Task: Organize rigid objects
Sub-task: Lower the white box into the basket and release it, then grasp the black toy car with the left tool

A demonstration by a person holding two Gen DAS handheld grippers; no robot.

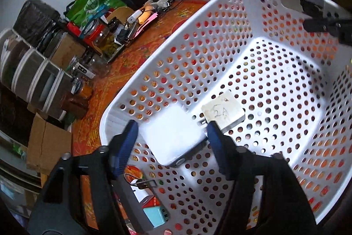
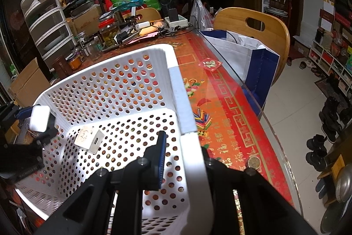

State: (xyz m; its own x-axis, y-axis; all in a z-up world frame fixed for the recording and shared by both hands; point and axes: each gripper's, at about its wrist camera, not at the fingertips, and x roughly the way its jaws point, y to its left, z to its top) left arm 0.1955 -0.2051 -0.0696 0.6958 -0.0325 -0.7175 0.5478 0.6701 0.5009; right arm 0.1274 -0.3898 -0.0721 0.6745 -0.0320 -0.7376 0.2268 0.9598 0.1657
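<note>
Inside the white basket (image 1: 220,21), at 7 o'clock on its floor, we see a white charger (image 1: 176,138) between the left gripper (image 1: 171,140)'s parted jaws, pads apparently clear. Cube adapter (image 1: 223,111) just beside at 1 o'clock. Right gripper (image 2: 182,153) clamps the basket rim.

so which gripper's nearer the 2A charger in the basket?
Left. The left gripper hangs just beside the 2A charger, a white block between its fingers. The right gripper clamps the basket rim, farther off.
</note>
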